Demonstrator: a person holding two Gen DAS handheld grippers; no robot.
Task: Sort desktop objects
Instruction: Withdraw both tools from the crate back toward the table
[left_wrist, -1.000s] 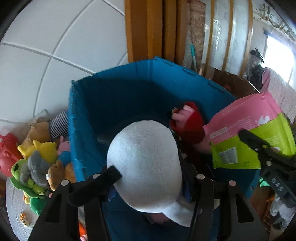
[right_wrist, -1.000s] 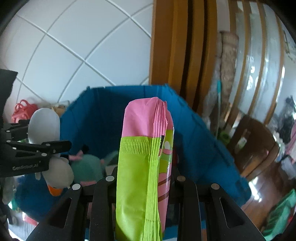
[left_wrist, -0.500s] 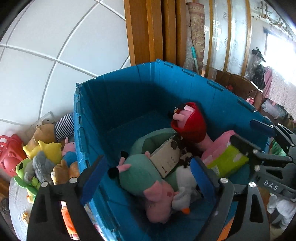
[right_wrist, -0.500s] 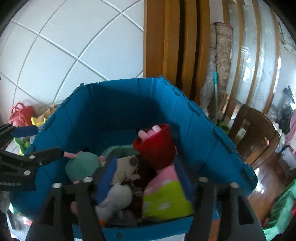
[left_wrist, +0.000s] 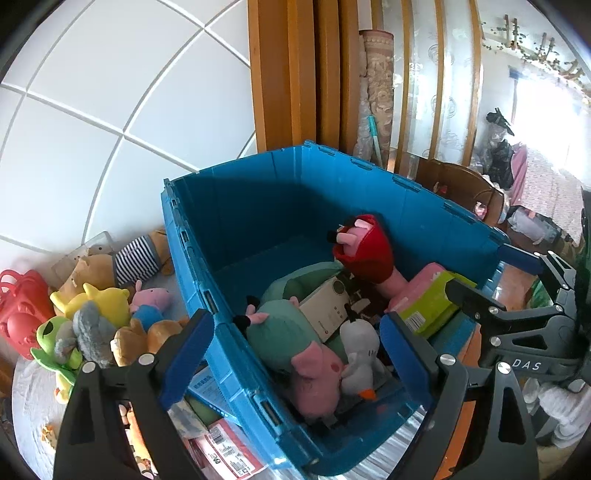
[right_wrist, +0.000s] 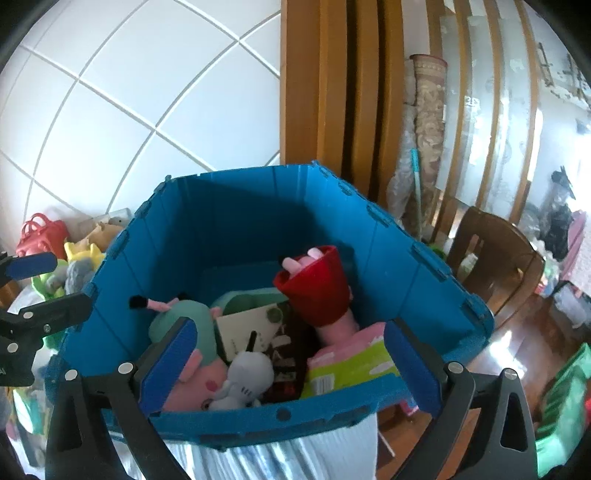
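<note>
While both tools gape empty, white plush (left_wrist: 358, 347) lies in blue bin (left_wrist: 236, 206) below.

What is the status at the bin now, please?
Left gripper open, empty. Right gripper open, empty. White plush and pink-green pack lie in blue bin. More plush toys wait left of bin.

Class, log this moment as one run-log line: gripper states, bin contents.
left gripper: open | right gripper: open | blue bin: white plush, pink-green pack inside
</note>
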